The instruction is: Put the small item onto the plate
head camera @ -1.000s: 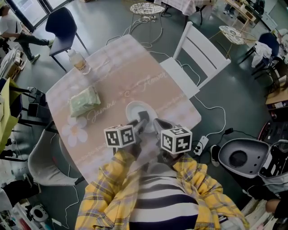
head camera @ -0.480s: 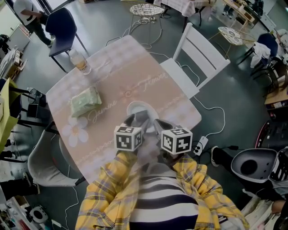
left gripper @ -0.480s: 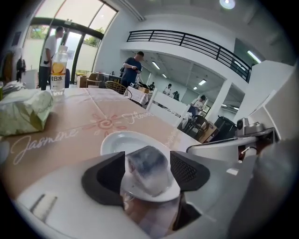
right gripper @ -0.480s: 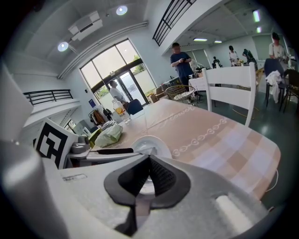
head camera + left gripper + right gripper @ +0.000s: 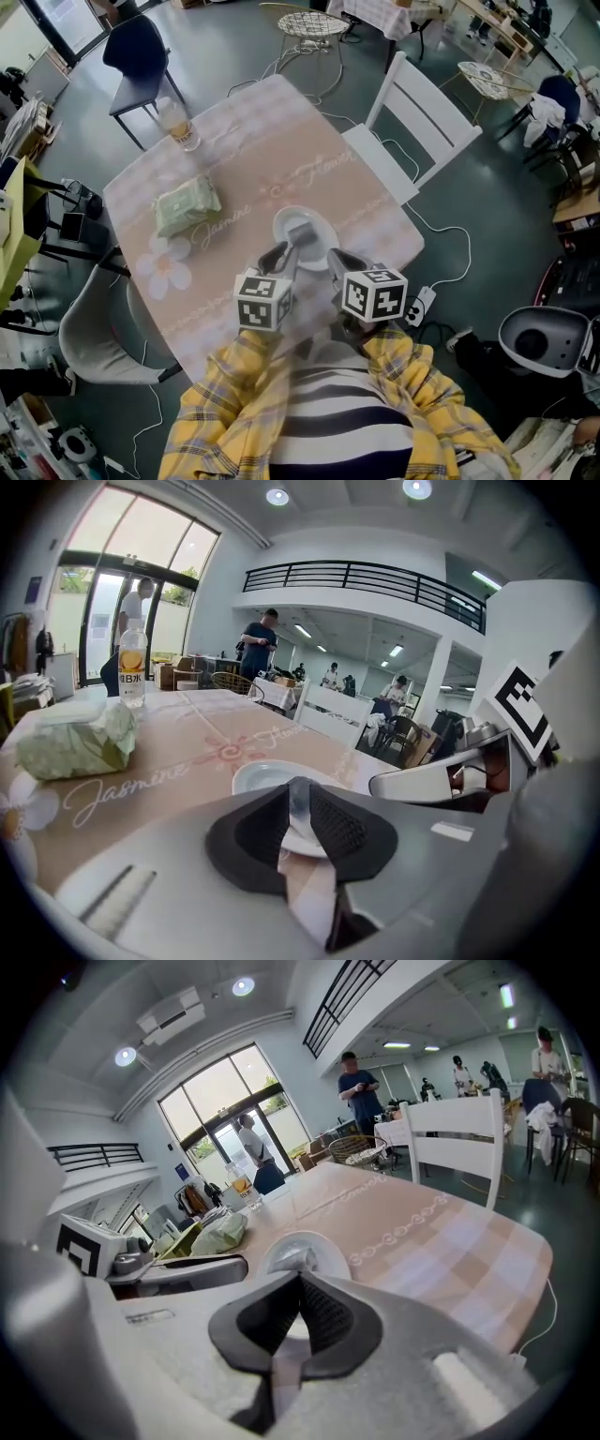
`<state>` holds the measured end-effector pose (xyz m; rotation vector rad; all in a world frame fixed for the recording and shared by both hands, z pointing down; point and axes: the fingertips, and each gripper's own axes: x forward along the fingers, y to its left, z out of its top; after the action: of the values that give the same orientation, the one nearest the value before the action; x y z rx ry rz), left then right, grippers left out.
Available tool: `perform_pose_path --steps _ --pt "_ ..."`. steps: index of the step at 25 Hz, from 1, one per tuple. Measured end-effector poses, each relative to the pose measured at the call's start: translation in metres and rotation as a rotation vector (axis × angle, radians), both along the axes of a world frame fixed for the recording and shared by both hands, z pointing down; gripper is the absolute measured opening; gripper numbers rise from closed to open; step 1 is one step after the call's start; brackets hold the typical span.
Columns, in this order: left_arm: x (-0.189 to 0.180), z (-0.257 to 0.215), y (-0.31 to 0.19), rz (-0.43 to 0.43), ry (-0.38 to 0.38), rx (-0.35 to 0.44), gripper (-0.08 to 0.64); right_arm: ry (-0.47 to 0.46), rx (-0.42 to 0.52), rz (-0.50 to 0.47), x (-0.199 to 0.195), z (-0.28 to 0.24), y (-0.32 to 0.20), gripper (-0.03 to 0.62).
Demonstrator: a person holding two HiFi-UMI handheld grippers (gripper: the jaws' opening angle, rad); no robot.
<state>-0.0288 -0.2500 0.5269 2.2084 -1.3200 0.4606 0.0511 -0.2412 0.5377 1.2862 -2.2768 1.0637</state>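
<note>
Two bystanders sit at the far left of the table (image 5: 246,141) and need no attention for this step: a drink bottle (image 5: 178,122) near the far corner and a green tissue pack (image 5: 187,208) nearer the middle, both well apart from the work.

Next comes the left gripper (image 5: 299,796). Its jaws are closing on air, with only a narrow slot between the pads. Through that slot the small item (image 5: 302,232) shows, but it appears to lie just beyond the tips, not between them. The small grey piece rests inside the plate (image 5: 278,225), toward the side away from the person, so I judge the placing done and the retreat to be the step in hand.

To do it well, I would raise the left gripper a little first, then draw it back along its own line, so no jaw drags the near rim or tips the plate.

On the other side of the plate, the right gripper (image 5: 299,1279) has its tips pressed together with nothing between them. It is best kept low and quiet beside the plate.
</note>
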Motion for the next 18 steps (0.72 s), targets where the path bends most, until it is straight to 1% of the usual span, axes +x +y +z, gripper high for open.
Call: perform_pose_path --steps 6,18 --pt "-0.003 -0.004 0.021 -0.011 0.025 0.011 0.003 0.014 0.018 -0.013 -0.008 -0.003 0.013 0.0" --pt "0.001 0.0 0.058 0.017 0.047 -0.008 0.002 0.056 0.047 -0.046 -0.018 -0.007 0.039 0.0"
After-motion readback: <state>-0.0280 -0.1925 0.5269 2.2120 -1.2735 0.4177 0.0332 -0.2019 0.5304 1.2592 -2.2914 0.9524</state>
